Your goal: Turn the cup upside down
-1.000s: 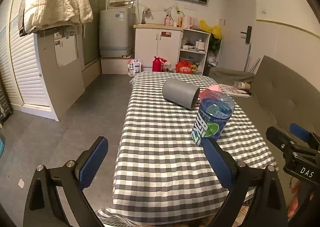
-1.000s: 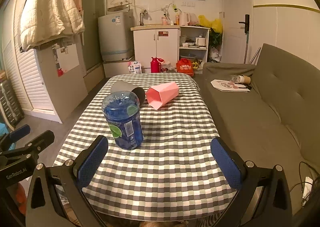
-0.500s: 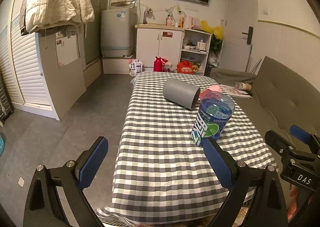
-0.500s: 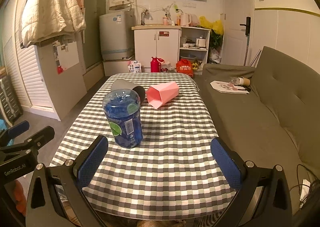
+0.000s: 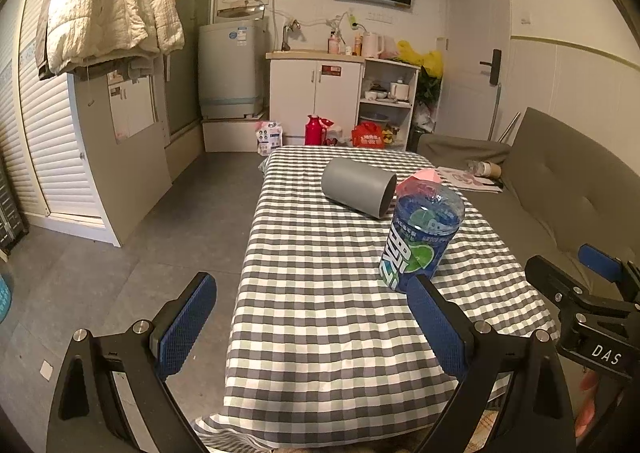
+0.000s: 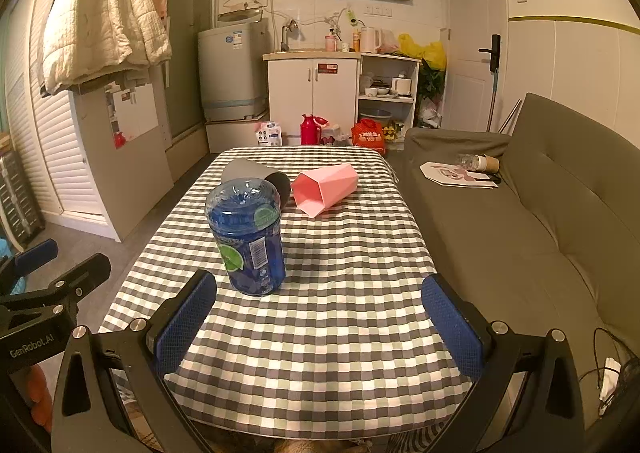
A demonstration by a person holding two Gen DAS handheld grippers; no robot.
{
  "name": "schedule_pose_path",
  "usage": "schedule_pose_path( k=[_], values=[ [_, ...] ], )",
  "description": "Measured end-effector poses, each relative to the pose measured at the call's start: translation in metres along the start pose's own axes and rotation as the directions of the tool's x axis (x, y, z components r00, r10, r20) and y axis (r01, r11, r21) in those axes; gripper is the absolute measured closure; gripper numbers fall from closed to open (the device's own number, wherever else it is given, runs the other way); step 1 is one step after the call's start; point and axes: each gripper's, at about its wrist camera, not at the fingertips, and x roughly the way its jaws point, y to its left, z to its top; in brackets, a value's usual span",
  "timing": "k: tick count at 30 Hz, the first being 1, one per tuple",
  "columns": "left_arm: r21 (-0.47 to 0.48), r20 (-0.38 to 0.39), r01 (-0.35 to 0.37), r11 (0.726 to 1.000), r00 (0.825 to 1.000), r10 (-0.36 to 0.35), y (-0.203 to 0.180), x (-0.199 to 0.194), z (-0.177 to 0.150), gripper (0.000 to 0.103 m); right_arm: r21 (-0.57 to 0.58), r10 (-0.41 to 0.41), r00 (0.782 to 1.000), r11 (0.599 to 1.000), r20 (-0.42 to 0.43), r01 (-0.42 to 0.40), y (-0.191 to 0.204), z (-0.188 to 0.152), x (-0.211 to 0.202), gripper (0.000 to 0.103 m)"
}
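A grey cup (image 5: 359,192) lies on its side on the checked table (image 5: 320,313); it also shows in the right wrist view (image 6: 256,177). A pink faceted cup (image 6: 325,189) lies on its side beside it, mostly hidden in the left wrist view (image 5: 425,175). A blue plastic jar (image 6: 250,238) stands upright nearer me, also in the left wrist view (image 5: 420,239). My left gripper (image 5: 310,327) is open and empty over the table's near left part. My right gripper (image 6: 318,323) is open and empty over the table's near edge.
A grey sofa (image 6: 540,213) runs along the table's right side with papers and a paper cup on it. Floor lies to the left of the table (image 5: 140,253). Kitchen cabinets (image 6: 312,93) and a washing machine (image 6: 232,73) stand at the back.
Both grippers have crept slightly forward towards the table. The cups and jar have not moved.
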Motion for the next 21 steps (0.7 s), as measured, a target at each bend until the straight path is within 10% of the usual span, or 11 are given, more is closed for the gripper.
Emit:
schedule_pose_path(
  k=[21],
  values=[
    [0.01,-0.002,-0.005,1.0,1.0,0.005,-0.0009,-0.0007,-0.0003,0.004,-0.017,0.006,1.0,1.0,-0.008,-0.007,0.0037,0.0005,0.0009,0.0]
  ],
)
